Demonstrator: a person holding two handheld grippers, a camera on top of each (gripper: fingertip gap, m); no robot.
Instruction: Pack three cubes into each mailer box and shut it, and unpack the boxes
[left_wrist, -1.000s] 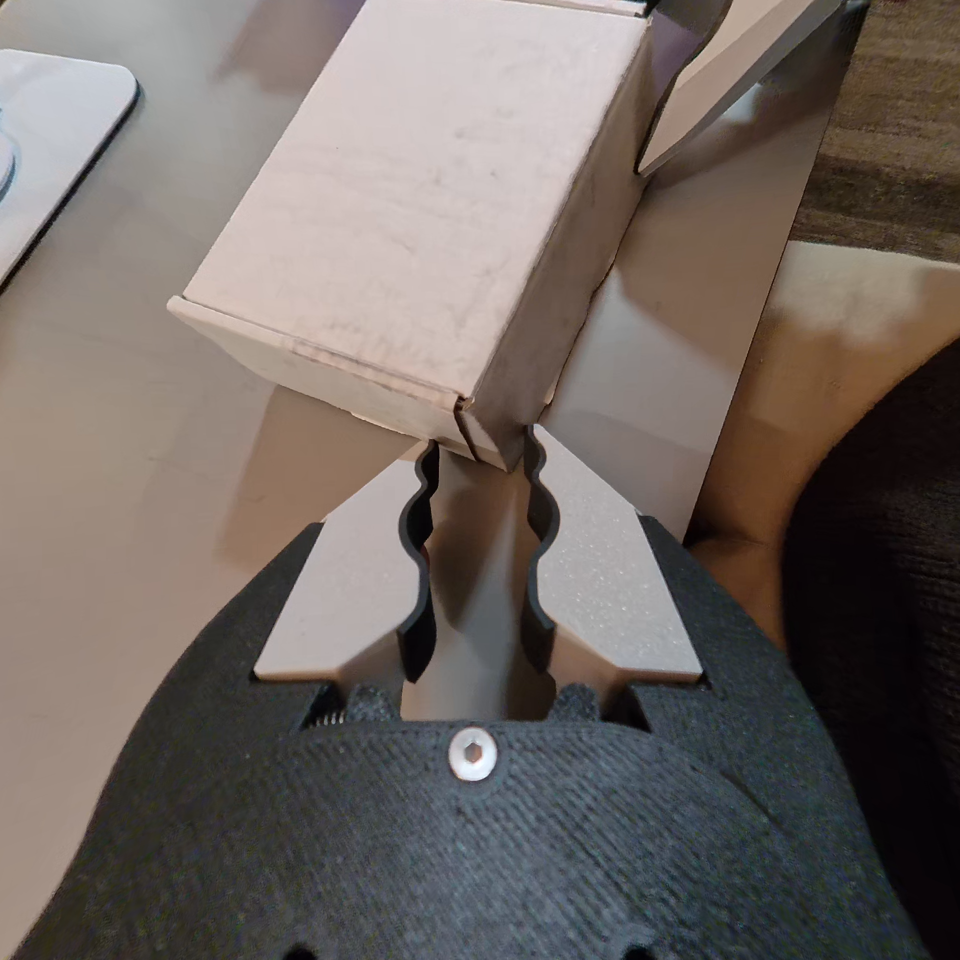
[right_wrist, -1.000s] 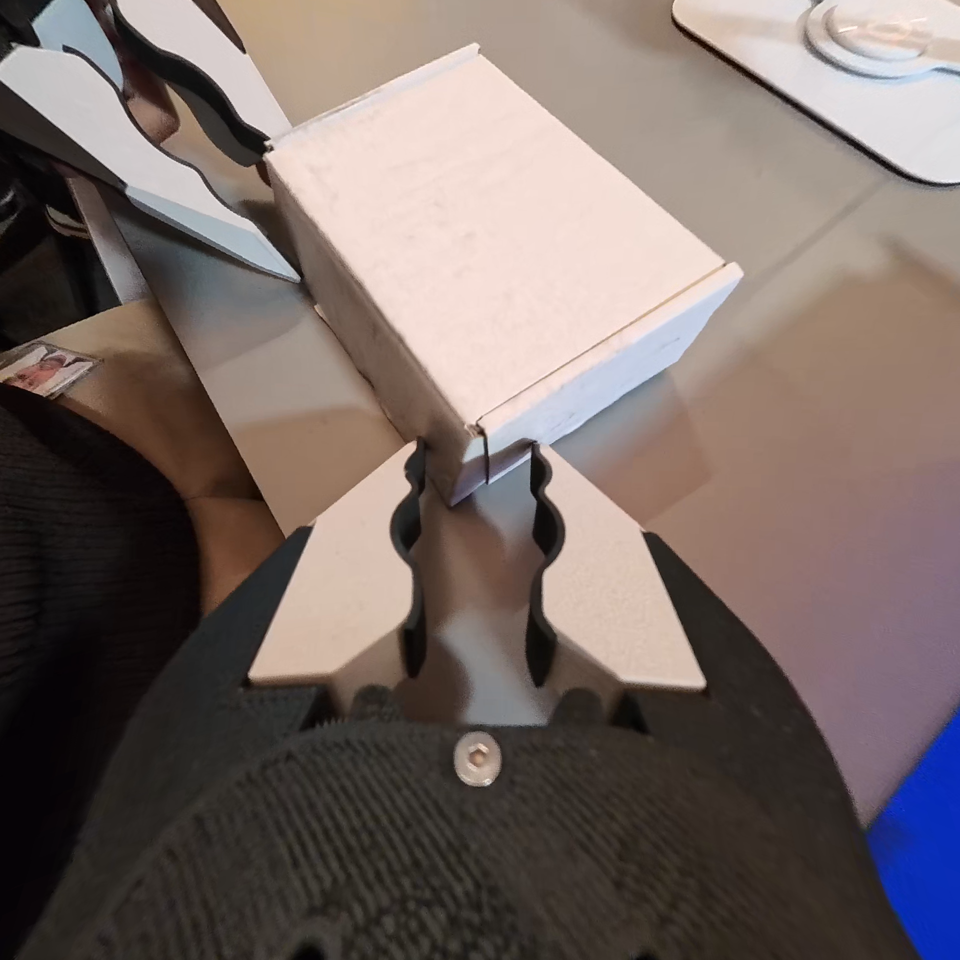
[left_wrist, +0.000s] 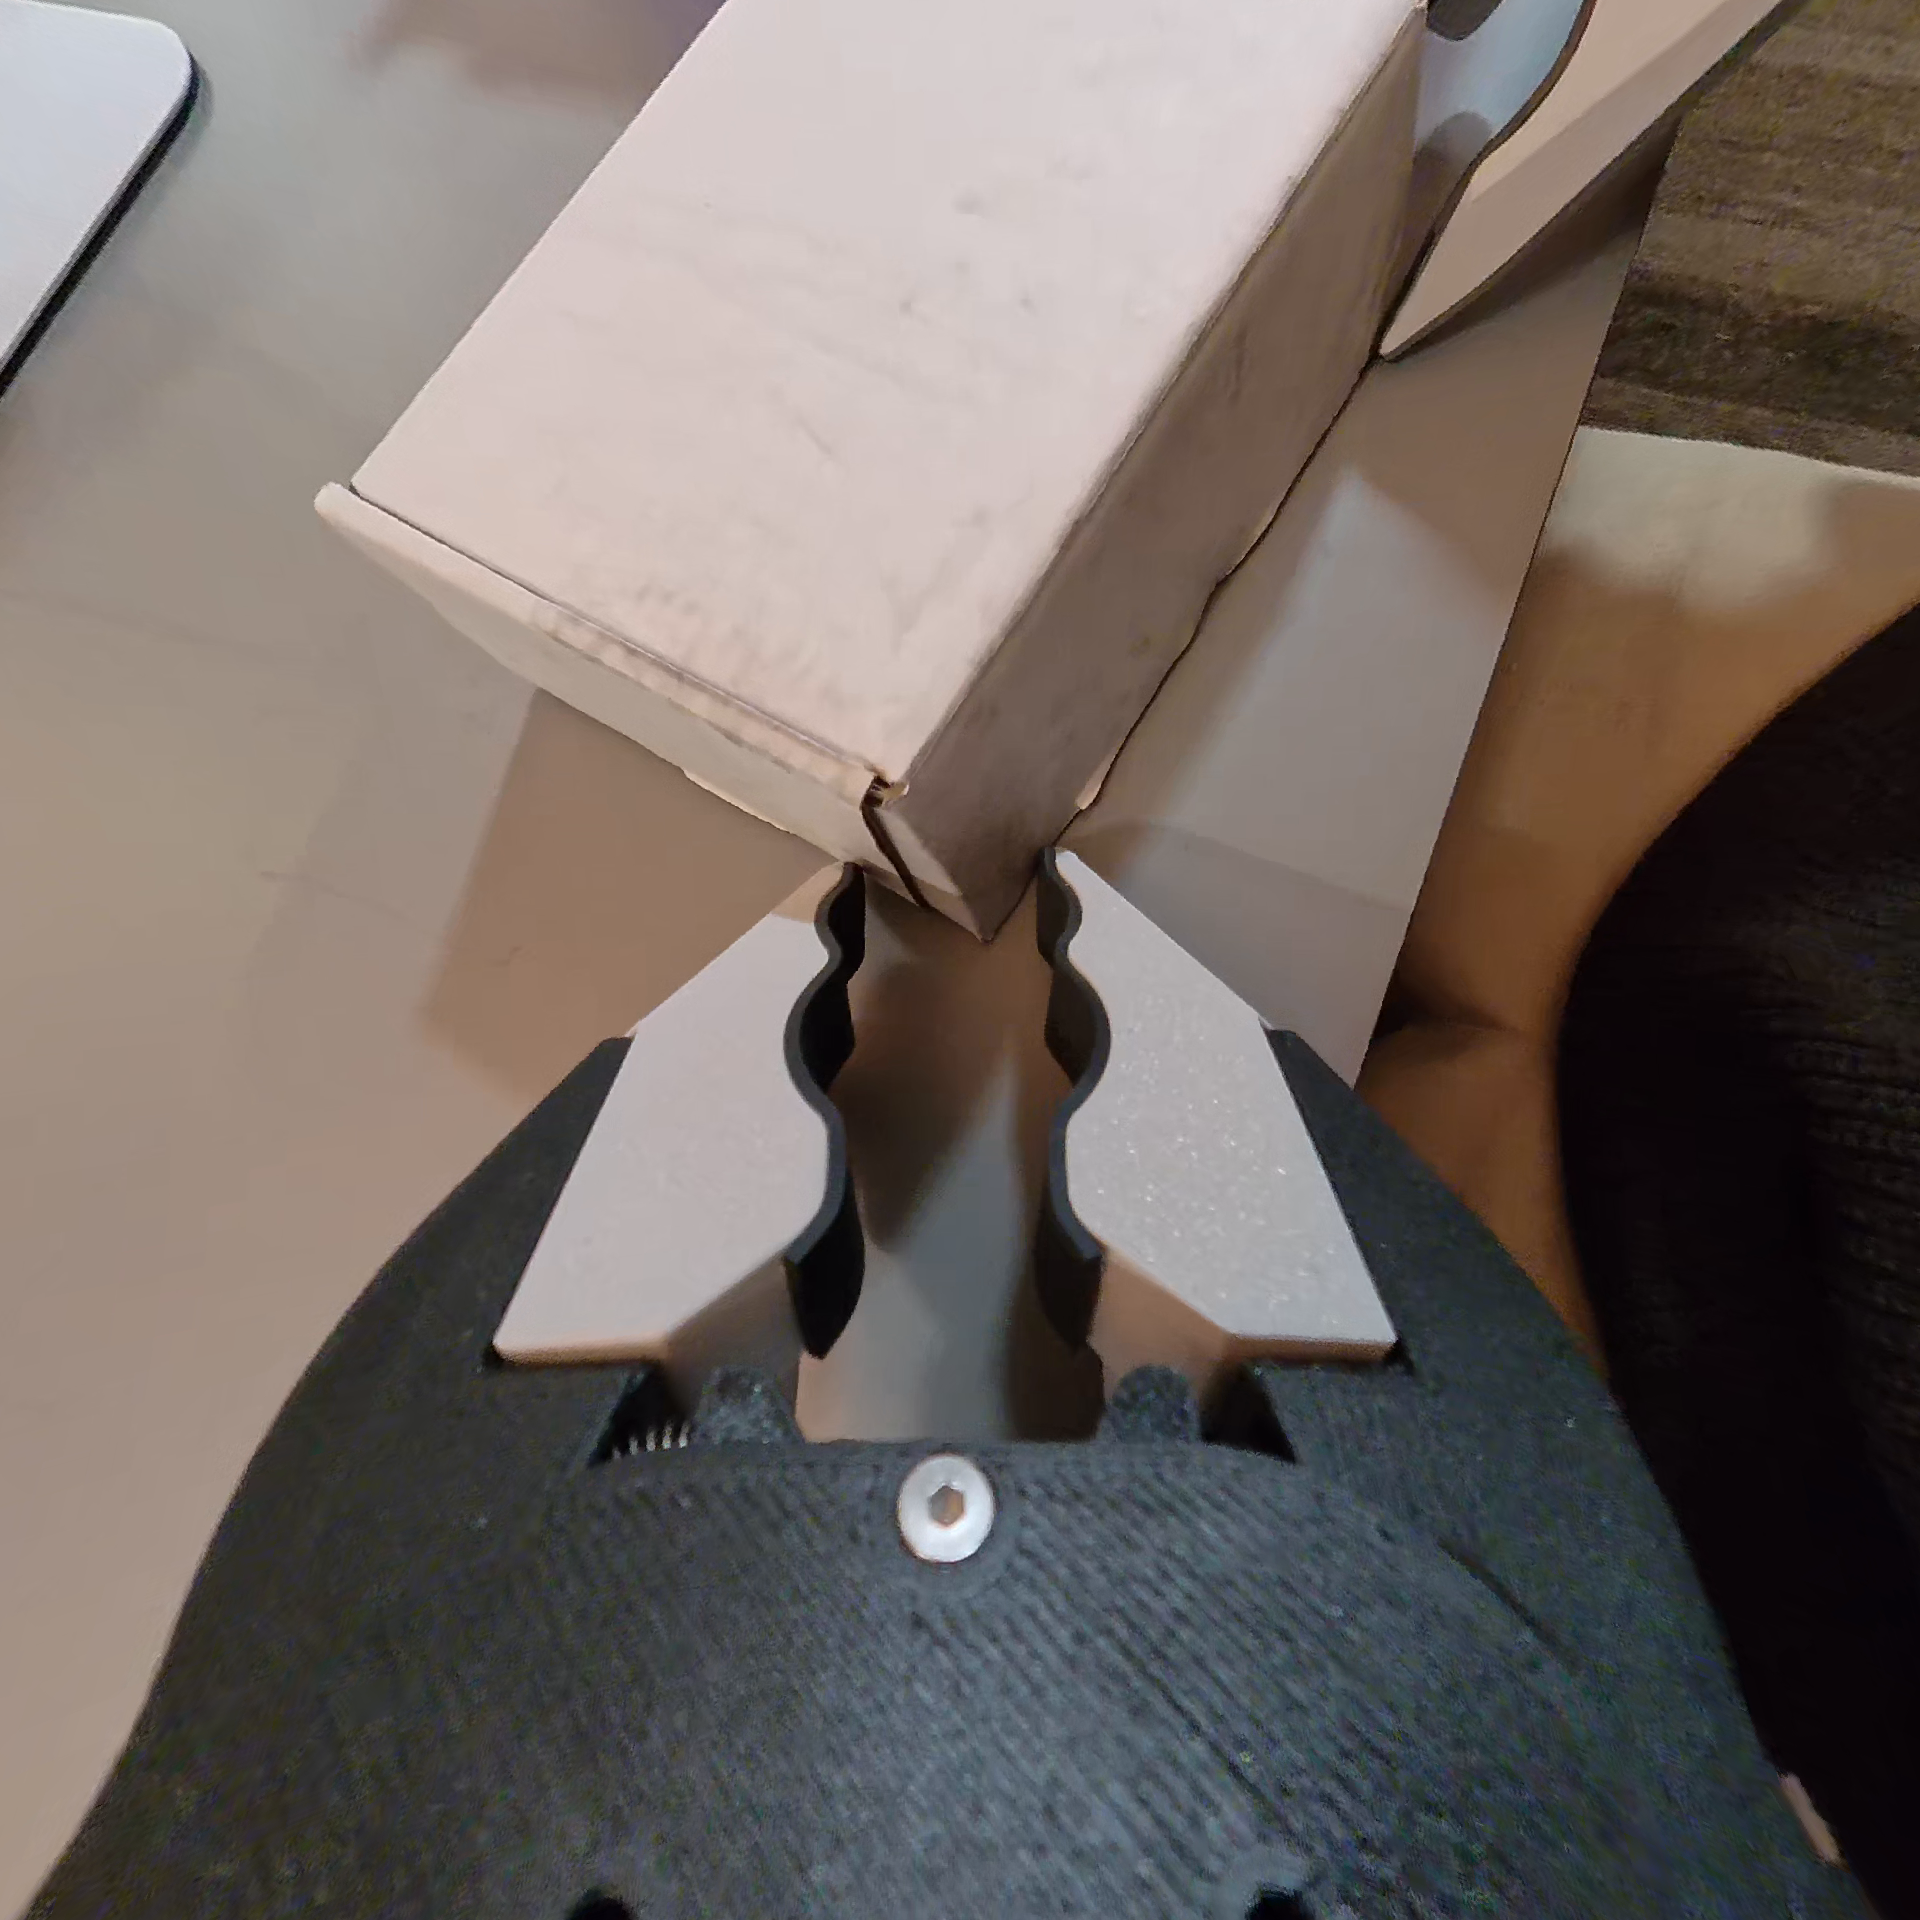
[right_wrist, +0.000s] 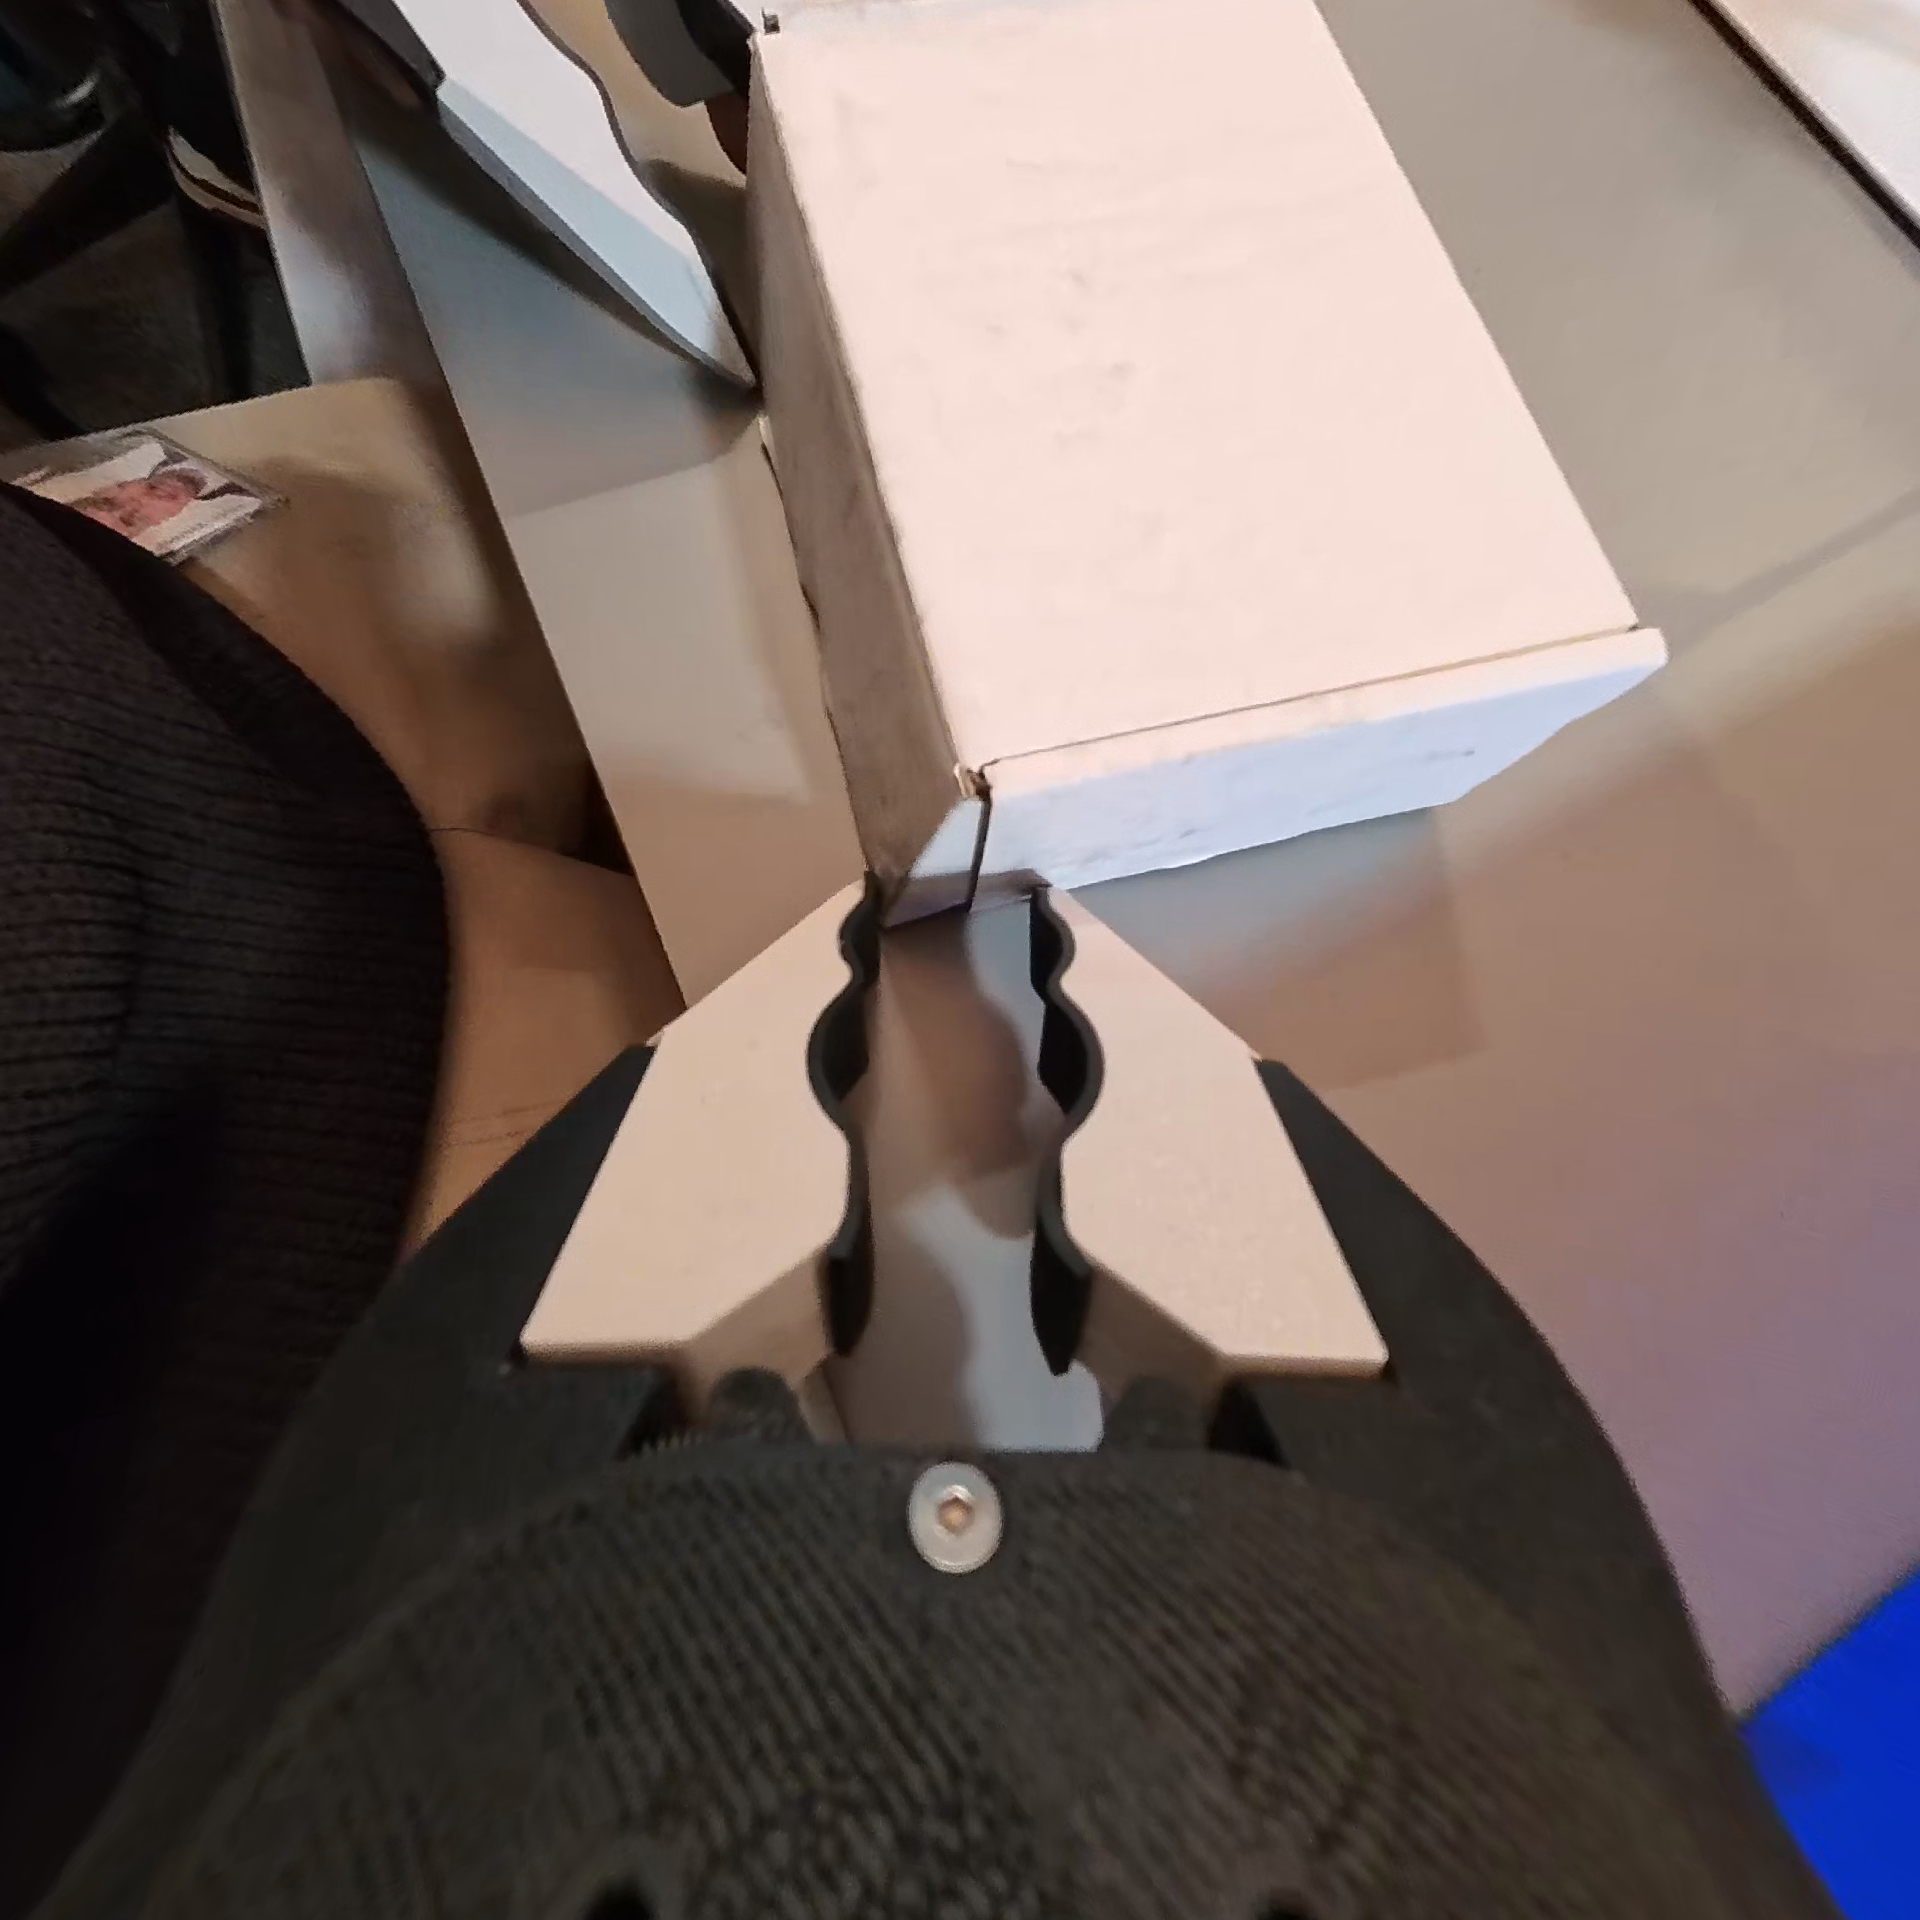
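Left gripper (left_wrist: 948, 883): jaws apart, with a clear gap between them, and a lower corner of the white mailer box (left_wrist: 883, 416) sits just at their tips. Whether the tips press the cardboard or merely stand beside it cannot be told.

Right gripper (right_wrist: 954, 899): jaws likewise apart, set at the opposite near corner of the same box, where the front flap seam ends. Contact is again uncertain. Neither pair is clamped on anything.

The mailer box is shut, lid down and front flap tucked, and it rests near the bench (left_wrist: 208, 831) edge on the person's side. In each wrist view the other gripper shows at the far corner of the box, so the two tools bracket it from both sides.

Change noted: against the views of a second ago, the box fills more of both frames and its long side lies turned more in line with the right gripper's view. Both grippers have closed in on it, or it has been drawn toward the edge. The jaw gaps are unchanged.

Judgement: the box is being repositioned or squared up, not opened. No cube is visible, so its contents cannot be confirmed. A pale flat pad (left_wrist: 73, 187) lies well apart at the far left.
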